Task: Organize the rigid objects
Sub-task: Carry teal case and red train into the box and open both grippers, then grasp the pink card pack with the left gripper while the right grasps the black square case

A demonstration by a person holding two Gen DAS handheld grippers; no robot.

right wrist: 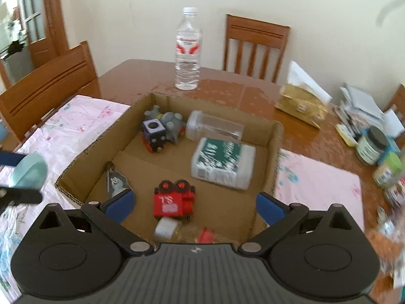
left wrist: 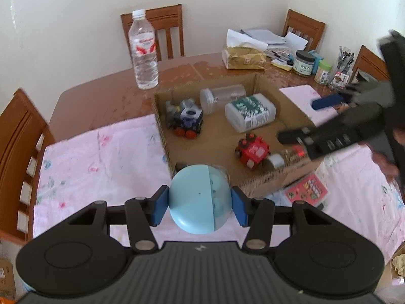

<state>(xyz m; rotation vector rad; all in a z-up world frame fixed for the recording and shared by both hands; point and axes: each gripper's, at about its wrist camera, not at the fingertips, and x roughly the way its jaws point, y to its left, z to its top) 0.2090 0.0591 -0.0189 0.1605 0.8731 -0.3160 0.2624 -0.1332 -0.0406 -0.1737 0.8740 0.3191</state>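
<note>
My left gripper (left wrist: 200, 201) is shut on a light blue ball (left wrist: 189, 197), held above the pink cloth just short of the near corner of the cardboard box (left wrist: 162, 131). The ball (right wrist: 30, 172) also shows at the left edge of the right wrist view. My right gripper (right wrist: 195, 206) hangs open over the box's (right wrist: 101, 139) near side, above a red toy block (right wrist: 174, 200), with nothing between its pads. In the box lie a grey-blue toy vehicle (right wrist: 159, 131), a clear jar (right wrist: 215, 128), a white green-labelled bottle (right wrist: 224, 163) and a small silver-capped bottle (right wrist: 165, 226).
A tall water bottle (left wrist: 143, 50) stands behind the box. A tissue pack (left wrist: 244, 57), papers and jars (left wrist: 303, 63) crowd the far right of the table. A colourful booklet (left wrist: 306, 188) lies by the box's near wall. Wooden chairs (left wrist: 17, 147) ring the table.
</note>
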